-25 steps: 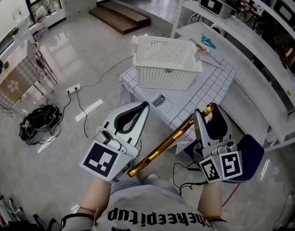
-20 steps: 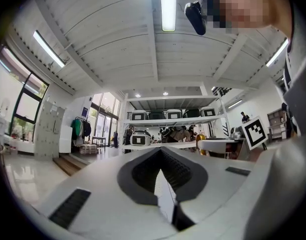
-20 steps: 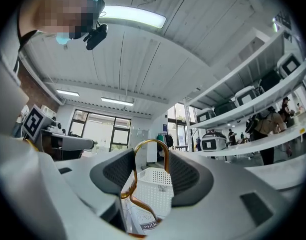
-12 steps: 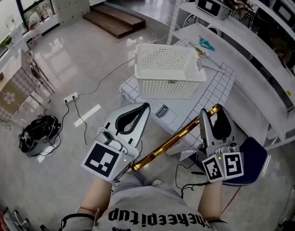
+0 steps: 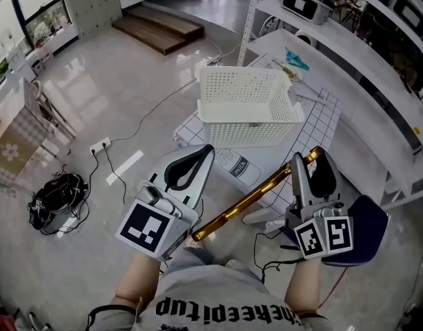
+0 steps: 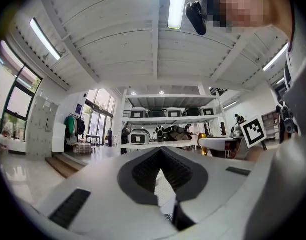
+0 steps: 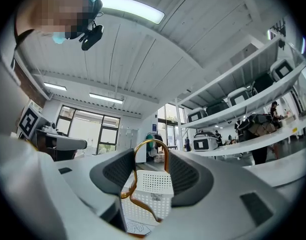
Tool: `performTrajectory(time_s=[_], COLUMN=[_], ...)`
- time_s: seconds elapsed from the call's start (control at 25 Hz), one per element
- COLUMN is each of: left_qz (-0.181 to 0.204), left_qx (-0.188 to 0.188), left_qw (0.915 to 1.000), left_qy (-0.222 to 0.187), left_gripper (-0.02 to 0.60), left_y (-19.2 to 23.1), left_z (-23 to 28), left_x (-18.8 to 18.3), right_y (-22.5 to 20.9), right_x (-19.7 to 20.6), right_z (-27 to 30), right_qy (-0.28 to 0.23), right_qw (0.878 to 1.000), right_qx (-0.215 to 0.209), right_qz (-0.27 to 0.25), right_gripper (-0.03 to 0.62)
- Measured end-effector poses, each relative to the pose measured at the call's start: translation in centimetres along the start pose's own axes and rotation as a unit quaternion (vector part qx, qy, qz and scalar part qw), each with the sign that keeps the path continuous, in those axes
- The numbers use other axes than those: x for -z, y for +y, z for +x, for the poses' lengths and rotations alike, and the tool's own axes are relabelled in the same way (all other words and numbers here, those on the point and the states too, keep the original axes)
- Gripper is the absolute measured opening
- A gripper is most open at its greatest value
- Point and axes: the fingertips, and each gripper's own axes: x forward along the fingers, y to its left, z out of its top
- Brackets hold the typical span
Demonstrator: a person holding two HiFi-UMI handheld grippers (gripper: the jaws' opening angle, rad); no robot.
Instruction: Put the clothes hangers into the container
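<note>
A white perforated basket (image 5: 249, 105) stands on a table with a grid-pattern cloth (image 5: 316, 124). My right gripper (image 5: 306, 156) is shut on a gold clothes hanger (image 5: 252, 197), whose bar slants down-left towards my body, short of the basket. In the right gripper view the hanger's hook (image 7: 152, 148) arches between the jaws of the right gripper (image 7: 150, 170), with the basket (image 7: 152, 196) straight ahead beyond it. My left gripper (image 5: 210, 148) is shut with nothing in it, beside the hanger's lower end. In its own view the left gripper (image 6: 160, 151) has its pads meeting at the tips.
White shelving (image 5: 349, 54) runs along the right behind the table. A dark blue seat (image 5: 368, 225) is beside my right arm. On the floor at left lie a bundle of black cables (image 5: 56, 190) and a power strip (image 5: 101, 145).
The basket and table have slid a little nearer and to the right in the head view. Both grippers keep their pose, with the hanger still held by the right one.
</note>
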Motion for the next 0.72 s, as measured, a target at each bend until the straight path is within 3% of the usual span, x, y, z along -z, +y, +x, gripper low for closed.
performTrajectory(time_s=[0.16, 0.44, 0.6, 0.72], left_qz=[-0.007, 0.013, -0.009, -0.010], left_qx=[0.011, 0.030, 0.040, 0.043], left_qw=[0.9998, 0.9993, 0.9991, 0.9990], left_qy=[0.012, -0.019, 0.010, 0.005], left_gripper=[0.014, 0.014, 0.014, 0.014], left_y=[1.1, 3.3, 4.0, 4.6], left_z=[0.3, 0.8, 0.4, 0.3], left_x=[0.4, -0.2, 0.8, 0.9], right_y=[0.3, 0.6, 1.0, 1.2], right_x=[0.1, -0.2, 0.0, -0.1], right_z=[0.9, 2.0, 2.2, 2.4], right_qy=[-0.001, -0.008, -0.008, -0.009], right_qw=[1.000, 0.999, 0.998, 0.998], right_qx=[0.012, 0.037, 0.051, 0.058], right_qz=[-0.004, -0.013, -0.021, -0.025], right_gripper=[0.247, 0.247, 0.247, 0.247])
